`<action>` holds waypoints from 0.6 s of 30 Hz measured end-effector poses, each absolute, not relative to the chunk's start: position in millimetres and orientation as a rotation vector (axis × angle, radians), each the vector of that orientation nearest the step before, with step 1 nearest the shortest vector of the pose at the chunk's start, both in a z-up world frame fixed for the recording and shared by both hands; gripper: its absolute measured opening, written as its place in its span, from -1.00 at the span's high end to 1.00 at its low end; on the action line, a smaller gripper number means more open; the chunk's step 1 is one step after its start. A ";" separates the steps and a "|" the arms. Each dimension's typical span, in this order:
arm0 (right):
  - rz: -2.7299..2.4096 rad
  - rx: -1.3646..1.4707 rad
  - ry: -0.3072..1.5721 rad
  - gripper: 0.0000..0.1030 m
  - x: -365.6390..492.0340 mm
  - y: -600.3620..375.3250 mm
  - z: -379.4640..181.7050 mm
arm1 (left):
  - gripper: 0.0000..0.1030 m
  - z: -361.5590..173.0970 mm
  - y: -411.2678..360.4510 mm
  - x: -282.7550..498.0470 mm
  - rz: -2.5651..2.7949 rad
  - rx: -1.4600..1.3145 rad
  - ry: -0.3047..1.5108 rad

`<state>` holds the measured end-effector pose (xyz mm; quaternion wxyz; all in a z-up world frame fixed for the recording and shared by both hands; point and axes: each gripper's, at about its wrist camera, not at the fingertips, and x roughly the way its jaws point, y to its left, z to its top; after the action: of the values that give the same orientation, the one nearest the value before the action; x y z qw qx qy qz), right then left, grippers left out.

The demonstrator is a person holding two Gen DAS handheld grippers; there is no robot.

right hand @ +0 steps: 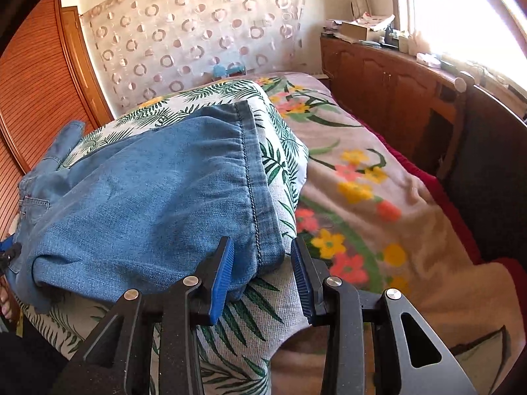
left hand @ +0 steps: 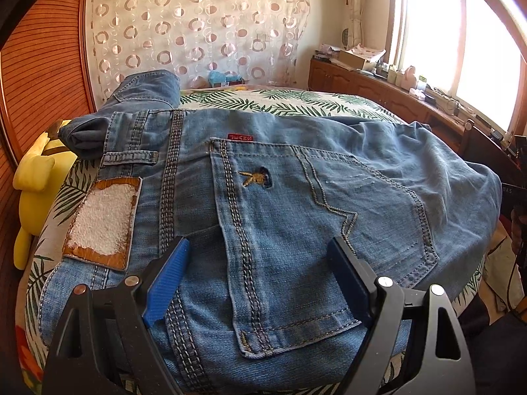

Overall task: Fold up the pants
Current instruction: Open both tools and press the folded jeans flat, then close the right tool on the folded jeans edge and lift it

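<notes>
A leaf-print bedspread [left hand: 296,100], yellow plush toy [left hand: 36,177], ring-patterned curtain [left hand: 197,26] and wooden cabinet [right hand: 388,85].

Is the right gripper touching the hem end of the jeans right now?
Cannot tell. In the right wrist view the right gripper straddles the hem corner of the jeans, jaws part open, but whether either blue pad presses the denim is unclear.

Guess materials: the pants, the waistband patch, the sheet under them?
Pants: faded blue denim, by the twill weave and heavy contrast stitching.
Patch: probably leather or imitation; brown edge, white crumbly worn face.
Sheet: woven cloth, likely cotton, matte with a printed leaf pattern.
</notes>
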<state>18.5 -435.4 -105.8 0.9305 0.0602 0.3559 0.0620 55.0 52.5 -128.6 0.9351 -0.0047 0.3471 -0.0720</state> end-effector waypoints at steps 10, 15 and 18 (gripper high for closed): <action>0.159 0.097 0.742 0.44 22.9 -429.6 -105.7 | -0.65 -128.4 52.4 54.9 -0.147 -0.009 0.710; 0.169 0.072 0.707 0.79 20.8 -430.6 -99.6 | -0.65 -127.8 52.6 56.1 -0.152 -0.013 0.716; 0.119 0.082 0.637 0.84 13.1 -444.9 -85.0 | -0.65 -125.5 54.7 56.8 -0.159 -0.029 0.722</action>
<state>13.1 -444.8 -85.0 0.9471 0.0404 0.3130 0.0583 56.8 54.7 -125.5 0.9324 -0.0143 0.3527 -0.0775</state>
